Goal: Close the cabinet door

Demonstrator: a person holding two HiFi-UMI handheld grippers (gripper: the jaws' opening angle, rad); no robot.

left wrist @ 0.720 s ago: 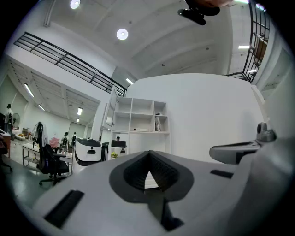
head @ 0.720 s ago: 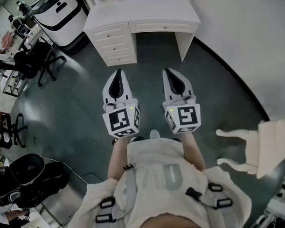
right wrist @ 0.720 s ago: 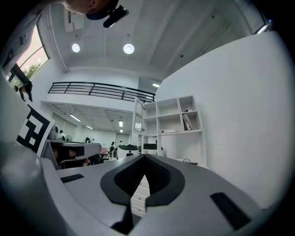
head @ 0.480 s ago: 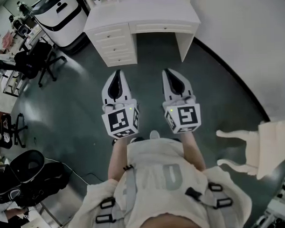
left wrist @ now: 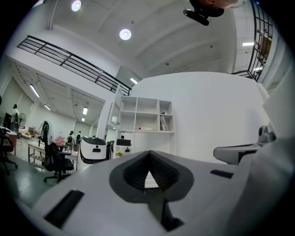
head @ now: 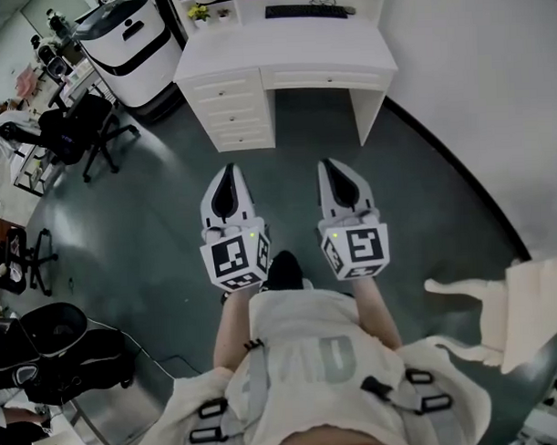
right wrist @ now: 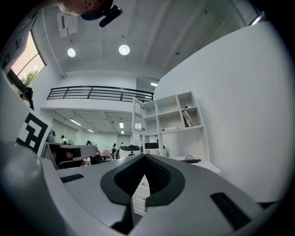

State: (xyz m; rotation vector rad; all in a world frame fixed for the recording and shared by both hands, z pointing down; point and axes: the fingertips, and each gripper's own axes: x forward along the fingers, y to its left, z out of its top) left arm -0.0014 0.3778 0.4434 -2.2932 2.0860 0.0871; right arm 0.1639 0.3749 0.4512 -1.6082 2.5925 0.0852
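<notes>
1. The left gripper (head: 227, 173) is held in front of the person's chest, its jaws pressed together with nothing between them.
2. The right gripper (head: 337, 167) is just beside it, with its jaws likewise together and empty.
3. Both point across the dark green floor (head: 151, 221) toward a white desk (head: 282, 57), well apart from it.
4. The desk has a stack of drawers (head: 233, 109) on its left side and a keyboard (head: 306, 11) on top.
5. A white shelf unit (left wrist: 147, 115) rises above the desk. The cabinet door (left wrist: 117, 108) at its upper left stands swung open, far from both grippers.
6. A white wheeled machine (head: 131, 40) and a black office chair (head: 84, 133) stand left of the desk.
</notes>
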